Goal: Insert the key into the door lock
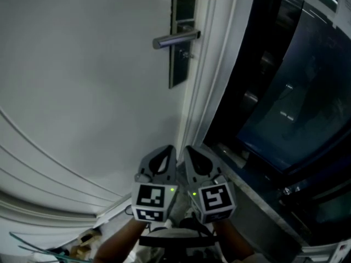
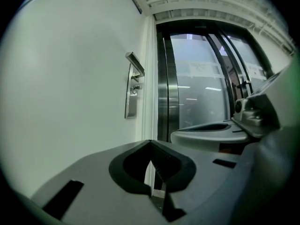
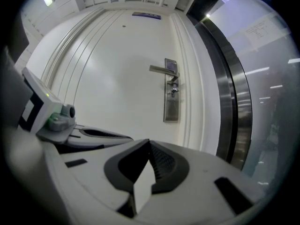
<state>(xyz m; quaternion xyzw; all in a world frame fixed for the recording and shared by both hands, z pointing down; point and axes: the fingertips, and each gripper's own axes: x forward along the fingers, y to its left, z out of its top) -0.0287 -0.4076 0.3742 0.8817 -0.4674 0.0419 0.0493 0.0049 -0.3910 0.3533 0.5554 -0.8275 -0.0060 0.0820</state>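
Two tools, just beside each other, low before the door point(image 1: 82, 81): left tool point(image 1: 170, 148) and right tool point(image 1: 189, 148), each with jaws closed tip to tip, nothing between.

Door lock point(image 1: 186, 53): on the dark plate point(image 1: 178, 73) at the door's frame-side edge, just under the lever handle point(image 1: 175, 39), well apart from both tools. A small metal piece point(image 3: 174, 92) projects there; whether it is the key cannot be told.

Bare door panel lies between. Dark glass point(image 1: 296, 92) flanks the frame point(image 1: 205, 64).

My head view is dim, the plain white door point(image 1: 82, 81) greyed. Both gripper views are brighter, fisheye-curved and black-cornered. The dark glass panel point(image 1: 296, 92) reflects lights.
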